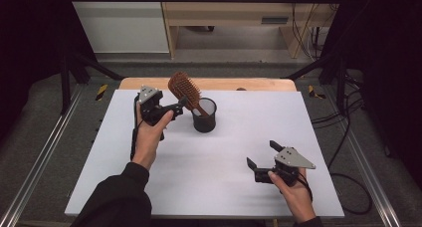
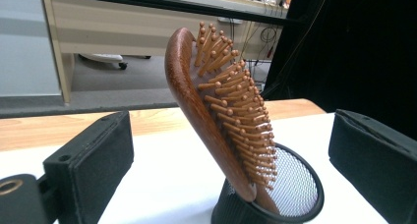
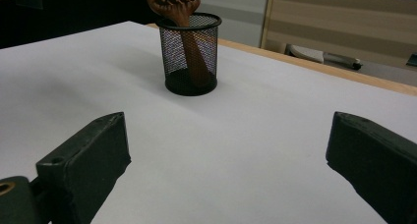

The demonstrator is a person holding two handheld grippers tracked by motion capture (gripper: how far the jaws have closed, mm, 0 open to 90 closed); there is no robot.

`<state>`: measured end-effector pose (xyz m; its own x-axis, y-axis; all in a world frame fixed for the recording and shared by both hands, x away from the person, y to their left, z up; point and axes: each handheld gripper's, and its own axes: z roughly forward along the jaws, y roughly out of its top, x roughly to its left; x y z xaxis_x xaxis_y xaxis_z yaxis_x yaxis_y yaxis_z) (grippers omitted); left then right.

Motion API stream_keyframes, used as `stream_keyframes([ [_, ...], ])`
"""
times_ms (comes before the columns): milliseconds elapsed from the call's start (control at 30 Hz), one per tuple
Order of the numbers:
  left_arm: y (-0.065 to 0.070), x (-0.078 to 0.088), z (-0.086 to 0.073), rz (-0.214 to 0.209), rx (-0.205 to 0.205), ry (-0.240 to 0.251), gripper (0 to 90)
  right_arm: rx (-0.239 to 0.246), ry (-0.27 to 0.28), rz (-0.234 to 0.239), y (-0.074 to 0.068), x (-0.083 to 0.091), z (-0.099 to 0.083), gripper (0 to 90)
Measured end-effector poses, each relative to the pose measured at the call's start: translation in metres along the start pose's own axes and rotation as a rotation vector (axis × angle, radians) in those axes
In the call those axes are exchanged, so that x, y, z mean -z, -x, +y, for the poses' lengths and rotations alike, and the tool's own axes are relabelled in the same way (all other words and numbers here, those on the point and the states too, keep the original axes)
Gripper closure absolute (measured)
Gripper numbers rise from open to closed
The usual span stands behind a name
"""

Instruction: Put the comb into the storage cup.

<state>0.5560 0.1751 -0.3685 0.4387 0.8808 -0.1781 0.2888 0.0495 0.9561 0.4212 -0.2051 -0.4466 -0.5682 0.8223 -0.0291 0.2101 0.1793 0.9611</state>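
- Hovering at the far left of the table, the left gripper (image 1: 185, 103) has its jaws spread wide on either side of the hairbrush (image 1: 185, 90); in the left gripper view both black pads stand clear of the brush and nothing is gripped.
- The hairbrush (image 2: 216, 111) is brown wood with round-tipped wooden bristles; it stands handle-down in the cup (image 1: 204, 115), leaning to the left with its head above the rim.
- The cup (image 3: 190, 54) is black wire mesh, upright, at the far middle of the table; through the mesh the handle reaches its bottom.
- The right gripper (image 1: 261, 156) sits low at the near right, held in the person's right hand (image 1: 293, 189), well apart from the cup; its jaws are wide open and hold nothing.
- The left hand (image 1: 149, 132) comes out of a dark sleeve (image 1: 119, 197).
- The table (image 1: 239, 152) has a pale, plain sheet over it, with a strip of wood (image 1: 229, 83) showing along the far edge.
- No brand, label or writing can be read on the brush, the cup or the grippers.
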Motion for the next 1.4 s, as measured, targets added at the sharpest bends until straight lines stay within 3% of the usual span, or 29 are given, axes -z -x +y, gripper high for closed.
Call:
stream_keyframes([
  [467, -0.007, 0.032, 0.005, -0.031, 0.002, 0.017, 3.4, 0.005, -0.005, -0.002, -0.002, -0.001, -0.001, 3.0],
  [633, -0.010, 0.046, 0.010, -0.020, -0.023, 0.030, 3.4, -0.009, -0.002, -0.004, -0.001, -0.002, -0.003, 3.0],
  [900, -0.015, 0.070, 0.021, -0.014, -0.029, 0.061, 3.1, -0.002, -0.005, 0.006, -0.006, -0.003, -0.002, 3.1],
  [1400, -0.022, 0.098, 0.036, -0.014, -0.052, 0.104, 2.7, -0.010, 0.011, -0.013, -0.002, 0.002, -0.001, 3.1],
])
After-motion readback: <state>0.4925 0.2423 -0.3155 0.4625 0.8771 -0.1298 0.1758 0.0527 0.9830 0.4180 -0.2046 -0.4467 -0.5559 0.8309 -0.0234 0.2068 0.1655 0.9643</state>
